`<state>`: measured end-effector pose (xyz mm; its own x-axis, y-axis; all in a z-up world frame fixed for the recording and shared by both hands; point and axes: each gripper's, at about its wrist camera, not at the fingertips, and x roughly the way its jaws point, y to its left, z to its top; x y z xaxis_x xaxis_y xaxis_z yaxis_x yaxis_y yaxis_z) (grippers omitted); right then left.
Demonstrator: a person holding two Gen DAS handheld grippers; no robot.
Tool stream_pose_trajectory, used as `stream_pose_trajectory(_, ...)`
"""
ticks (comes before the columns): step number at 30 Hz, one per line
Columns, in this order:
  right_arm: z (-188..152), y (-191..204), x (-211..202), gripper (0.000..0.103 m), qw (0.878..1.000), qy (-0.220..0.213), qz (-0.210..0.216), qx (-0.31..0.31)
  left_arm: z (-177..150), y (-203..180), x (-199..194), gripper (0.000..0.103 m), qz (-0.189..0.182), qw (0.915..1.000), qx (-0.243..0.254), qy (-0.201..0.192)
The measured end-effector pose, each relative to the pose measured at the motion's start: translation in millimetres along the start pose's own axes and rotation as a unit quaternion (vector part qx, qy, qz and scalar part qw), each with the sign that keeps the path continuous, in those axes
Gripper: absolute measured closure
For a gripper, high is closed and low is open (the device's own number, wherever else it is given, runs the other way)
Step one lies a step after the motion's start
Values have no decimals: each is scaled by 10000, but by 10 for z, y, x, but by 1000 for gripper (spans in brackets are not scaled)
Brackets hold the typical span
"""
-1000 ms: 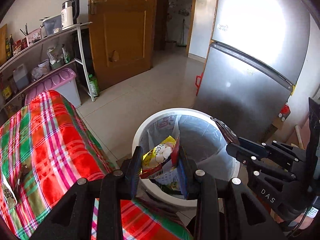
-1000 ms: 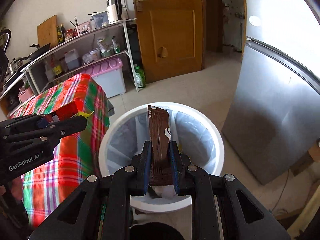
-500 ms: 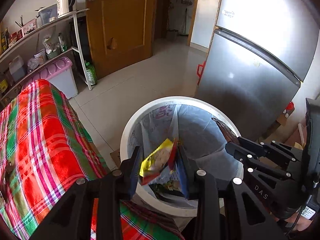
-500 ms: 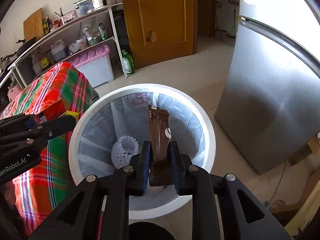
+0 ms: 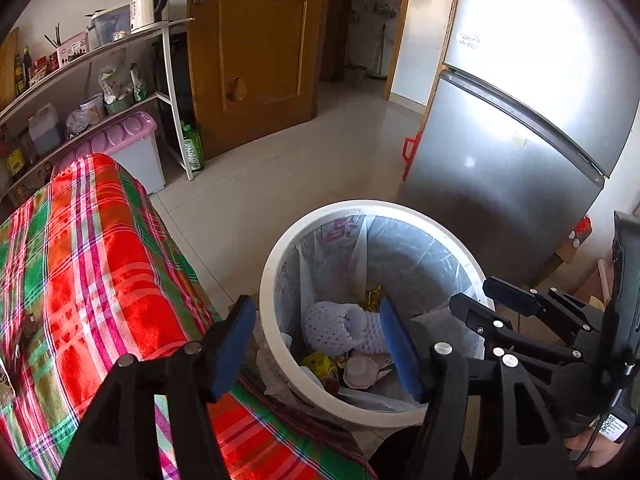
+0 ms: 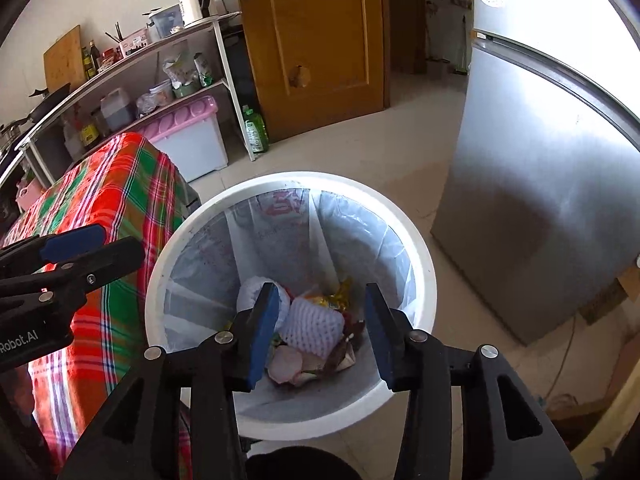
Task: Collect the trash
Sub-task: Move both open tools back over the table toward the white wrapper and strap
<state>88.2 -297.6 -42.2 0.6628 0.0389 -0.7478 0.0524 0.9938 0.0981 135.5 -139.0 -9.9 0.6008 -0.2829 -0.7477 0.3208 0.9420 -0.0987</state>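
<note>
Both wrappers have dropped from the fingers. The left gripper (image 5: 318, 344) and right gripper (image 6: 320, 332) are opening, empty, above the white bin (image 6: 420, 256).

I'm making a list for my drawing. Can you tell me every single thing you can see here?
Bin: one, white with a clear liner, on the floor beside the table.
Trash in the bin: white foam nets, yellow wrappers and other scraps, at the bottom.
Tablecloth: one, red and green plaid, over the table.
Fridge: one, silver, right of the bin.
Door: one, brown wood, far side.
Shelf: one, white, by the wall, with bottles and bags.
Kettle: one, white and black, top of the shelf.
Storage box: one, pink lid, under the shelf.
Green bottle: one, on the floor.
Left gripper: black, blue pads, jaws opening, nothing between them, over the bin.
Right gripper: the same.
</note>
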Motion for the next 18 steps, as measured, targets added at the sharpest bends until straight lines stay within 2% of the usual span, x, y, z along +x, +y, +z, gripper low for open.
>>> stream_pose_trajectory(11,12,314,-209,58,9992,-306,244,-72,-115,420,-443,33,289,9983,-353,-375)
stream_pose_trajectory(18,28,684,-321,57,9970,-481,544,-264,-243,750,-715,31,642,9950,-529,-545)
